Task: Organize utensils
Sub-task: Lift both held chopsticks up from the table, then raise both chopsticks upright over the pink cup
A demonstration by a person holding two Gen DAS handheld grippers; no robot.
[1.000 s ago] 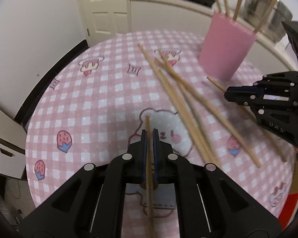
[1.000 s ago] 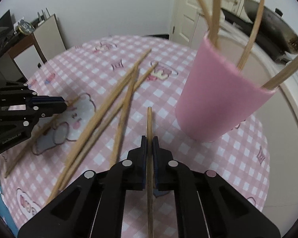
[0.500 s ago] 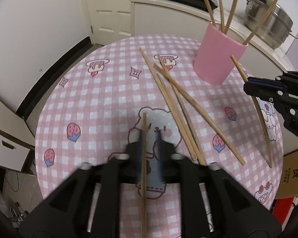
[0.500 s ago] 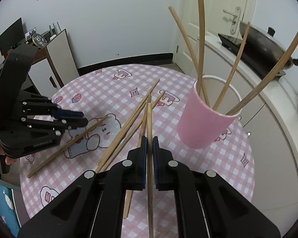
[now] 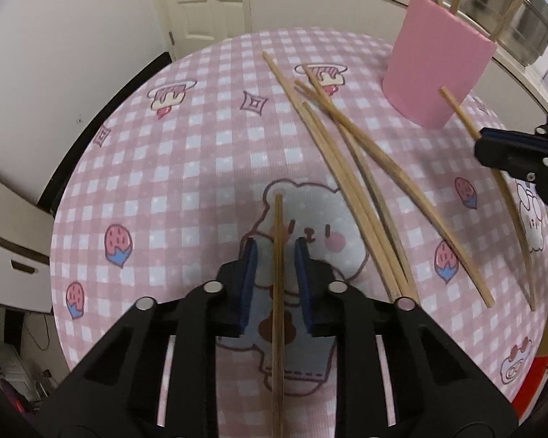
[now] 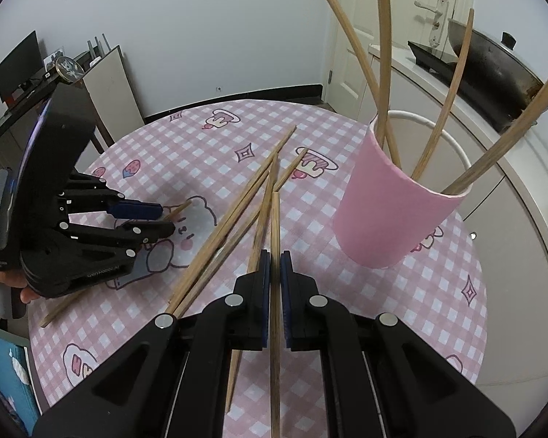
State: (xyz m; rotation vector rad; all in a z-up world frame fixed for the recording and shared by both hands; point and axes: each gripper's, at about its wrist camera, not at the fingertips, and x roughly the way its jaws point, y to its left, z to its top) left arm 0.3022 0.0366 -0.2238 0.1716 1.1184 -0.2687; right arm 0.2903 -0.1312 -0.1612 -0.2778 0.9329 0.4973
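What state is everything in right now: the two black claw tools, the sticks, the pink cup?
Left gripper: open, fingers either side of a wooden chopstick without touching it.
Right gripper: shut on another wooden chopstick.
Tall pink cup: upright on the table, four chopsticks standing in it.
Loose pile of chopsticks: lying crossed on the pink checked tablecloth.

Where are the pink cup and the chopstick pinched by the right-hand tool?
pink cup (image 6: 391,219), right wrist view, its outer wall.
chopstick (image 6: 275,219), right wrist view, shaft just beyond the pads.
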